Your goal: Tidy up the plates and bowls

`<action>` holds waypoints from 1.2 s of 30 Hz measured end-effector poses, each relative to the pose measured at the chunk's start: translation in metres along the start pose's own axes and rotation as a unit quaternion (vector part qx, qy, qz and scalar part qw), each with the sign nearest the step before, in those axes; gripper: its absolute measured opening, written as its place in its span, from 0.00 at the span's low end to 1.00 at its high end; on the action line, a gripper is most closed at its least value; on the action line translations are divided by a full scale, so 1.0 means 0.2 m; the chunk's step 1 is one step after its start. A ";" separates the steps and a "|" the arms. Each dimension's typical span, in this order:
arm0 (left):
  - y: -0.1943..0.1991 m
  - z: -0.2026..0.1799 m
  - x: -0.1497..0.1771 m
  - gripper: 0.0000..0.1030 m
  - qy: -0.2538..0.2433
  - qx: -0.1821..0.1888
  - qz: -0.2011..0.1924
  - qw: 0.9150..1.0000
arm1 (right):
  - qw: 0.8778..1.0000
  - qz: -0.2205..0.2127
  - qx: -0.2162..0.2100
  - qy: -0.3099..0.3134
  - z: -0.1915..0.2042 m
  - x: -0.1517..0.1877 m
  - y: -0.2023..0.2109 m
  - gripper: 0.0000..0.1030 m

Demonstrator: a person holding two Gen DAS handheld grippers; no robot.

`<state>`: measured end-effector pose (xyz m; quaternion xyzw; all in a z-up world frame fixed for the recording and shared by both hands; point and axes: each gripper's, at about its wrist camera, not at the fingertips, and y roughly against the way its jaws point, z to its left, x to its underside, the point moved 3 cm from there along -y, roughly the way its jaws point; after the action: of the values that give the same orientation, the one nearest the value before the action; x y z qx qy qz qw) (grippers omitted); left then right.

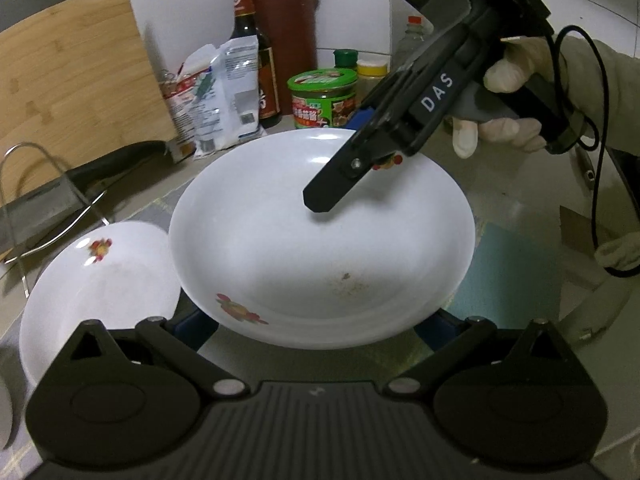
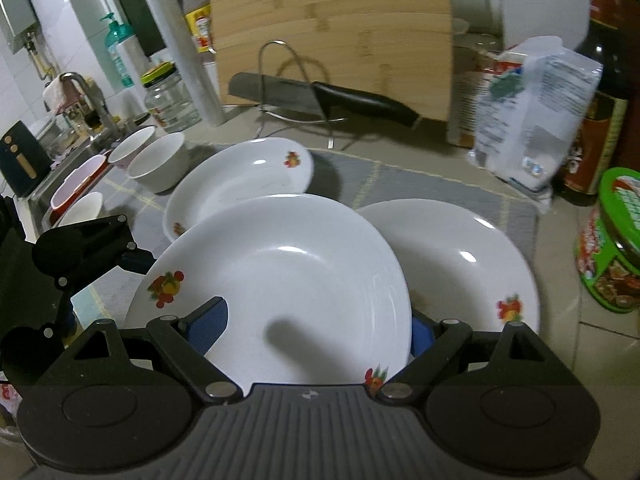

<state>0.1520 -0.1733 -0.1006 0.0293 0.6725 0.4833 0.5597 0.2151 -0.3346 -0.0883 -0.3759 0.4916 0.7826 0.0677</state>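
A white deep plate with fruit prints (image 1: 320,248) (image 2: 296,272) hangs above the counter, carried between both grippers. My left gripper (image 1: 316,332) (image 2: 100,276) grips its near part, a blue pad showing on each side under the rim. From the opposite side, my right gripper (image 2: 314,330) (image 1: 340,160) straddles the rim with jaws wide: one finger lies on the plate's inside, the other sits under the edge. Two matching plates rest on the grey mat (image 2: 400,176), one behind (image 2: 240,176) (image 1: 100,280) and one to the right (image 2: 460,264). Several bowls (image 2: 160,160) stand at the left.
A knife (image 2: 320,96) lies across a wire rack before a leaning bamboo board (image 2: 332,28). A green-lidded jar (image 1: 322,96) (image 2: 612,248), a white bag (image 1: 224,92) and a dark bottle (image 1: 248,40) crowd the back. A faucet (image 2: 84,92) stands at the far left.
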 end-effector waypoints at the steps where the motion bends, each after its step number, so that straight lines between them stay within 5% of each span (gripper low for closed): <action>1: -0.02 0.00 -0.01 0.99 -0.001 0.001 0.000 1.000 | 1.000 -0.001 0.002 -0.001 -0.02 0.00 0.00 0.90; 36: -0.34 -0.01 -0.22 0.99 0.003 0.008 0.020 1.000 | 0.999 -0.016 0.029 -0.030 -0.37 -0.04 -0.05 0.90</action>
<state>0.2006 -0.2349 -0.1154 0.0464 0.6774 0.4890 0.5476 0.2640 -0.3881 -0.1064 -0.3578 0.5059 0.7777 0.1064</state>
